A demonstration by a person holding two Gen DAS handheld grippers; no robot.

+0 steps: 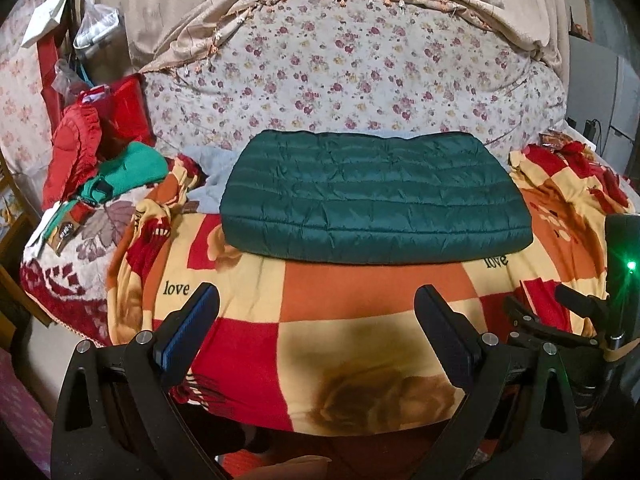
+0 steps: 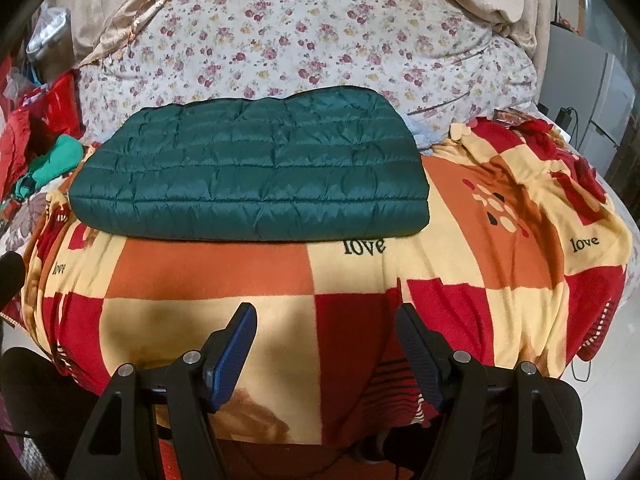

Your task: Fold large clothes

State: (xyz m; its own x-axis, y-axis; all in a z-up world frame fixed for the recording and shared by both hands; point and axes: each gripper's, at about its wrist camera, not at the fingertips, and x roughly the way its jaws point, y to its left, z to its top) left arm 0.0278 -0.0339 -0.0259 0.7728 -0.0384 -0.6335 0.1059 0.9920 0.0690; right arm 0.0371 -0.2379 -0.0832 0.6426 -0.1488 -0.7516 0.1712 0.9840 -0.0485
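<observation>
A dark green quilted puffer jacket lies folded into a flat rectangle on the checked red, orange and yellow blanket. It also shows in the right wrist view. My left gripper is open and empty, held back over the blanket's near edge, well short of the jacket. My right gripper is open and empty too, also over the blanket in front of the jacket. Part of the right gripper shows at the right edge of the left wrist view.
A floral quilt is piled behind the jacket. Red and green clothes are heaped at the left. A patterned blanket hangs at the bed's left edge. A white fridge stands at the far right.
</observation>
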